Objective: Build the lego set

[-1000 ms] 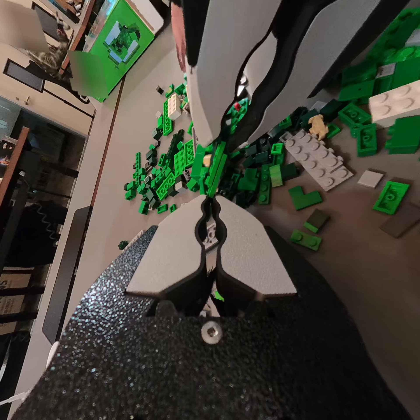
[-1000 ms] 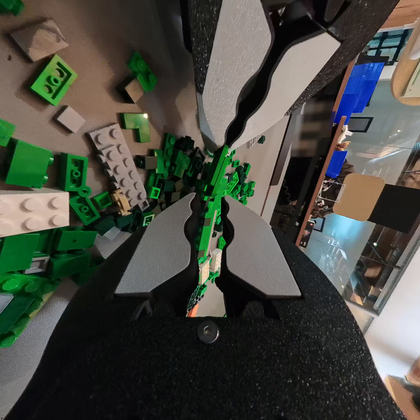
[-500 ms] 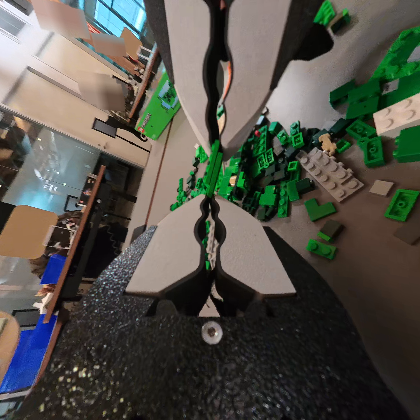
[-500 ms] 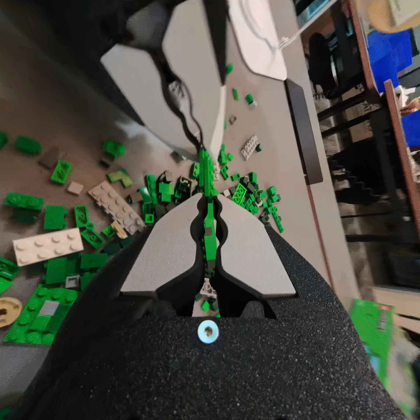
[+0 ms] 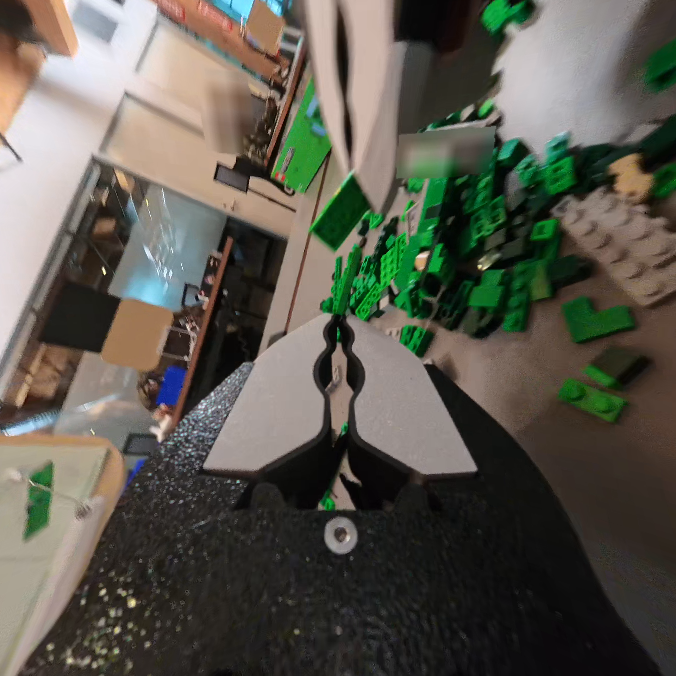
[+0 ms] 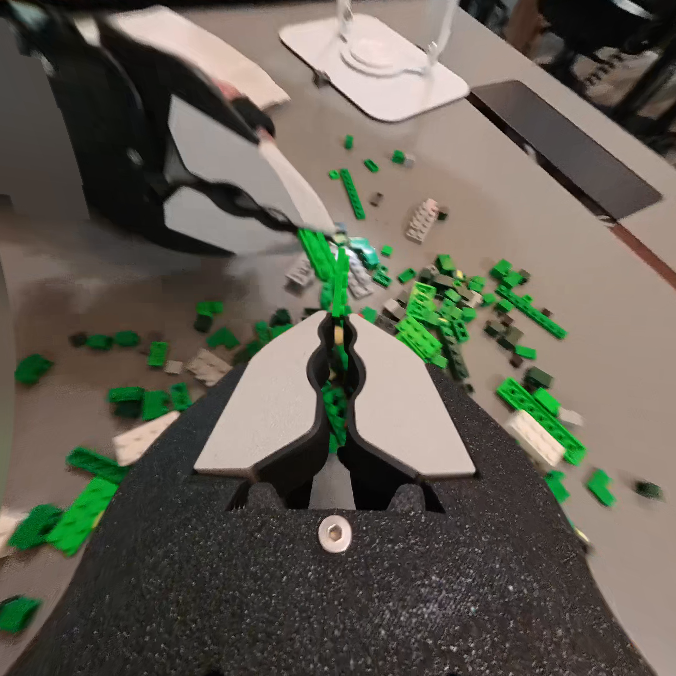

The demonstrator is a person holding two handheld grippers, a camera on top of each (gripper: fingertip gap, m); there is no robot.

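Observation:
My left gripper (image 5: 338, 318) is shut on a thin green lego plate (image 5: 345, 281), seen edge-on and sticking out past its tips. My right gripper (image 6: 338, 316) is shut on another thin green plate (image 6: 339, 281), also edge-on. In the left wrist view the right gripper (image 5: 351, 161) hangs at the top with a flat green plate (image 5: 342, 216) at its tips. In the right wrist view the left gripper (image 6: 314, 228) reaches in from the upper left with its green plate (image 6: 316, 248). The two plates lie close together; I cannot tell if they touch. Both views are blurred.
Loose green bricks (image 6: 450, 303) are heaped on the grey table (image 6: 475, 190). A grey studded plate (image 5: 629, 248) and a green L-shaped plate (image 5: 596, 322) lie to the right. A white stand base (image 6: 376, 73), a dark flat slab (image 6: 563, 146) and a green box (image 5: 303, 146) sit farther off. Spacing between my two grippers at the tips: around 5 cm. My left gripper's tips are some 35 cm from the dark flat slab (image 6: 563, 146).
Both grippers have swung and tilted while staying shut. They held one green strip tip to tip; now they stand farther apart, each with a green plate.

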